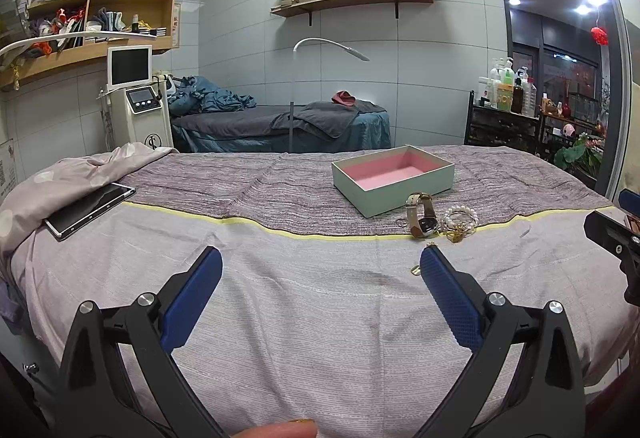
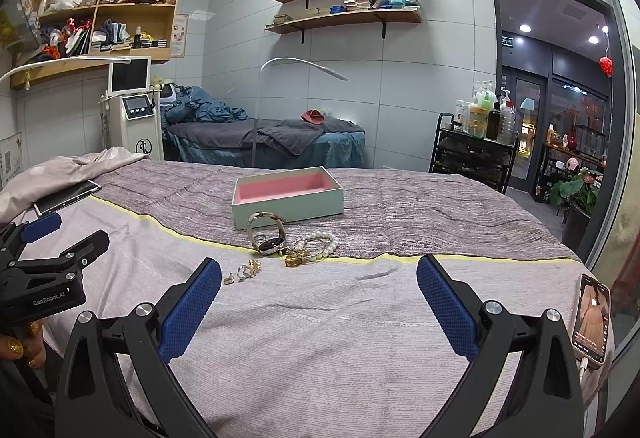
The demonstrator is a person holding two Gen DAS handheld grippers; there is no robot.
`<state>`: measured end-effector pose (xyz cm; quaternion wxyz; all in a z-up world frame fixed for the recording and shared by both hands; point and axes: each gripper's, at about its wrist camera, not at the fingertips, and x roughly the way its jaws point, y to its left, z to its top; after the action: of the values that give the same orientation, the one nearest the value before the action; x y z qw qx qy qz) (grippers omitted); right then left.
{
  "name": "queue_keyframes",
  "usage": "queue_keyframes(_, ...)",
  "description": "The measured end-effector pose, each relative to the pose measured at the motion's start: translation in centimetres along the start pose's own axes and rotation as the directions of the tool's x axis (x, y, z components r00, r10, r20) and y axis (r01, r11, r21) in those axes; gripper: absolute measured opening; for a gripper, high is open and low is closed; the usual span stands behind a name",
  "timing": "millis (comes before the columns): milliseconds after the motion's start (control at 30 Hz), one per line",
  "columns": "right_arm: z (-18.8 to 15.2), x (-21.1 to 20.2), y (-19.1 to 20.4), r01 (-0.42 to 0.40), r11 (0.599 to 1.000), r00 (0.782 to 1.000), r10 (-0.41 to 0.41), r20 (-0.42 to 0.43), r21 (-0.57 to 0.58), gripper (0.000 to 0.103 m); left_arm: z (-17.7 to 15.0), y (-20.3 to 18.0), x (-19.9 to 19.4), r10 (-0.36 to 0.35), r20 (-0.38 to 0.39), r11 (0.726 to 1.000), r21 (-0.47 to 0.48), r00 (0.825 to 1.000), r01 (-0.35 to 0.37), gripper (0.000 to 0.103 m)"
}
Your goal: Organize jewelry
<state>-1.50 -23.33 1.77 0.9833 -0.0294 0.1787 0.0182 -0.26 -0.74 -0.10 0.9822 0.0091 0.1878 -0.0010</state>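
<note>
Jewelry: brown-strapped watch point(image 2: 269, 234) and white pearl bracelet point(image 2: 320, 243) await careful single pickups into mint-green, pink-lined box point(image 2: 288, 206); both grippers spread wide, empty.

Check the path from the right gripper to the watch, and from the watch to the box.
Nothing visible blocks either. Bare bedspread lies between the open right hand-held gripper and the watch; small rings sit left of that line. The open box is right behind the watch.
</note>
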Motion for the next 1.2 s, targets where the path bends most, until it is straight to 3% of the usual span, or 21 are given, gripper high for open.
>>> queue_keyframes(1200, -0.9, 0.5, 1.3, -0.006, 1.0, 1.0, 0.006, -0.011, -0.004, 0.096, 0.0, -0.3, 0.4, -0.001, -0.012, 1.0, 0.003, 1.0, 0.001, 0.098)
